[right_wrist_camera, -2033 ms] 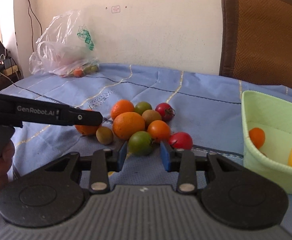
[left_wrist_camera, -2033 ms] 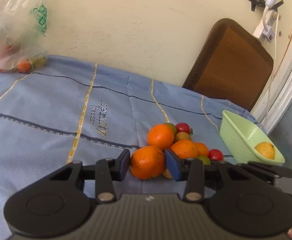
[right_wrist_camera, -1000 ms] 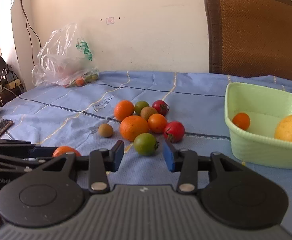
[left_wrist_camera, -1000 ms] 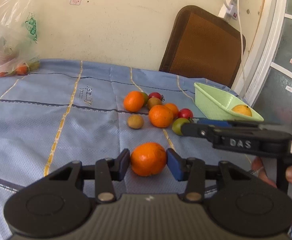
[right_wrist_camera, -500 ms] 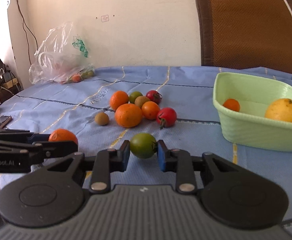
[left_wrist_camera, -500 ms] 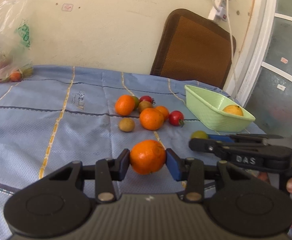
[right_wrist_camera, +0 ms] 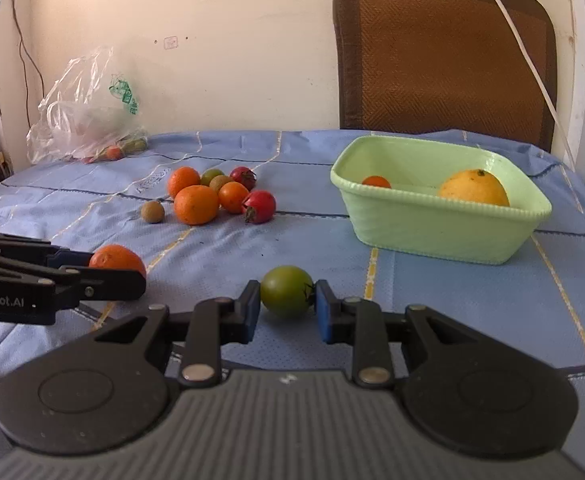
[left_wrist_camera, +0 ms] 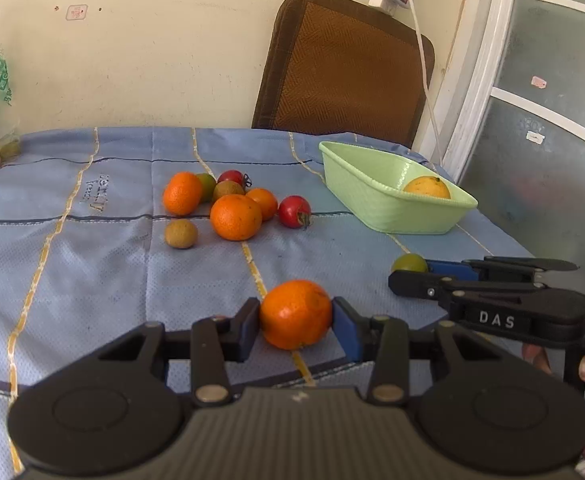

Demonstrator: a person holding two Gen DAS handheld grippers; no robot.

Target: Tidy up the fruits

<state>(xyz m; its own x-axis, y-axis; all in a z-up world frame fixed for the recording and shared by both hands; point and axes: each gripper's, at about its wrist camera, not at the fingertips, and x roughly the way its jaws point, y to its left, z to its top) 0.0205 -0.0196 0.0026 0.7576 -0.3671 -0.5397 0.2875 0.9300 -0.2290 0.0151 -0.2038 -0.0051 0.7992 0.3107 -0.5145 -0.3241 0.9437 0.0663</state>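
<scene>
Both grippers loaded: left gripper clamps an orange; right gripper clamps a green tomato.

Each fruit sits between the blue pads of its gripper, pads pressing both sides, above the blue tablecloth. The left gripper appears at the left edge of the right wrist view, the right gripper at the right of the left wrist view. The green basket stands ahead and to the right, near the chair, and contains a large yellow-orange citrus and a small orange fruit. The remaining fruit pile lies on the cloth left of the basket, well apart from both grippers. A plastic bag lies at the far left corner.
</scene>
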